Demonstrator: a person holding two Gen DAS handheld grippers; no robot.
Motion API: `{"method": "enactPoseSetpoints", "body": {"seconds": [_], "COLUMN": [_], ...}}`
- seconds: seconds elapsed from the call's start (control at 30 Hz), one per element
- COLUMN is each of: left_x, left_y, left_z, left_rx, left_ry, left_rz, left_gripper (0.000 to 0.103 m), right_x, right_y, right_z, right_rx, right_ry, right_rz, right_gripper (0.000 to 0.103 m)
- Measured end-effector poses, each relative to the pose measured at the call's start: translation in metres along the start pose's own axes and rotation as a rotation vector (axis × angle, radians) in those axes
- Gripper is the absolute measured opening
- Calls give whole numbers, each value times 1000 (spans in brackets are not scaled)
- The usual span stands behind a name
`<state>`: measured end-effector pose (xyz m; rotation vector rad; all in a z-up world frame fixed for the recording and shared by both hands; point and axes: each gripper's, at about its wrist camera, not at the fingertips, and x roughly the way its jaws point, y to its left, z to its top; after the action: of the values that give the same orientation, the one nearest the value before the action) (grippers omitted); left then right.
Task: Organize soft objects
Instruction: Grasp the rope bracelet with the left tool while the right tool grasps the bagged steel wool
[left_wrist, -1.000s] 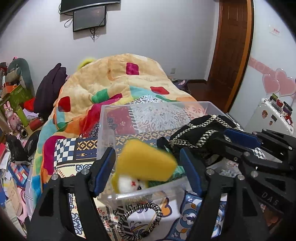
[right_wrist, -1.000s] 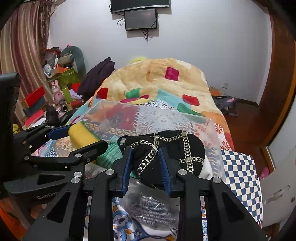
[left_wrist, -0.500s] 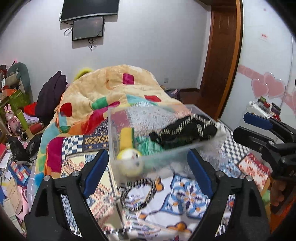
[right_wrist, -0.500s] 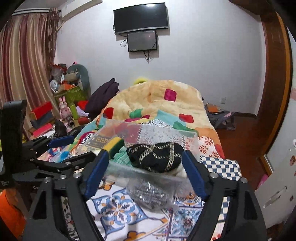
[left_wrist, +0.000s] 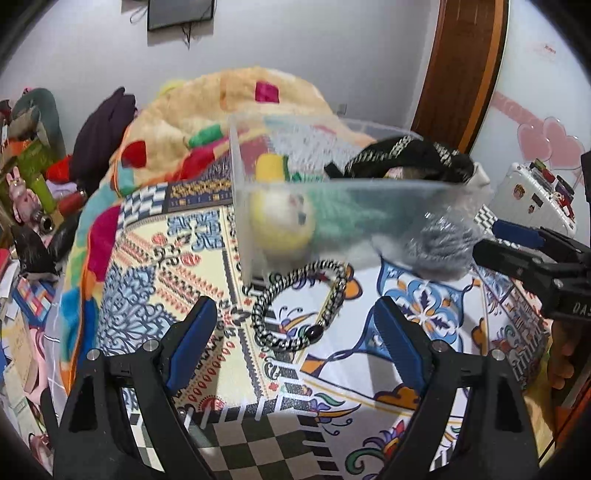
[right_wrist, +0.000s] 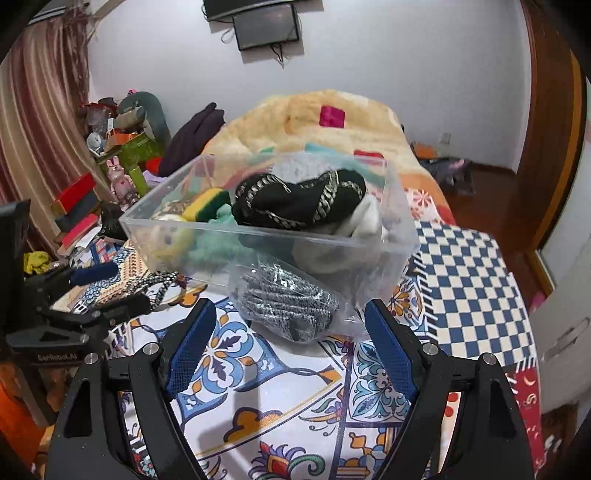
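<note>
Motion blurs the clear plastic box (left_wrist: 332, 206) on the bed in my left view, so the yellow-and-white plush (left_wrist: 280, 221) inside is smeared. Both tools have pulled back since a second ago. My left tool (left_wrist: 295, 339) and right tool (right_wrist: 288, 343) hover wide open, empty, near the bagged grey scrubber (right_wrist: 288, 306).

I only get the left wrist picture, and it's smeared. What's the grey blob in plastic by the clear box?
Observer: The right wrist view shows it sharply: a clear bag of what look like silvery coiled scourers, lying in front of the clear box.
Operator: Is the other tool holding it?
Observer: No. The right gripper is empty, its fingers wide apart, with the bag just ahead between them.
Operator: Anything under the black thing?
Observer: A white soft item lies beneath the black chain-trimmed piece.
</note>
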<state>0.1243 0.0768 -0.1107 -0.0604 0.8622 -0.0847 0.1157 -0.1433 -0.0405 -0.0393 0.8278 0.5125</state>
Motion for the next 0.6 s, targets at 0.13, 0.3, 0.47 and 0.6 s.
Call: {"method": "enactPoseSetpoints", "body": {"seconds": [0.13, 0.3, 0.47, 0.6], "left_x": [9, 10, 10, 7], "left_y": [4, 2, -2, -5], "left_z": [-2, -3, -3, -6], "left_rx": [-21, -15, 1, 25], "left_ry": [35, 32, 24, 10], "left_rz": [-14, -15, -16, -20], "left_gripper": [81, 67, 43, 26], "right_x": [9, 15, 21, 17], "right_y": [1, 4, 8, 7], "right_z": [-2, -2, -6, -8], "right_rx": [-9, -22, -52, -55], "right_ry": [15, 26, 59, 43], "right_rz": [-38, -48, -38, -34], "right_gripper": [81, 72, 51, 38]}}
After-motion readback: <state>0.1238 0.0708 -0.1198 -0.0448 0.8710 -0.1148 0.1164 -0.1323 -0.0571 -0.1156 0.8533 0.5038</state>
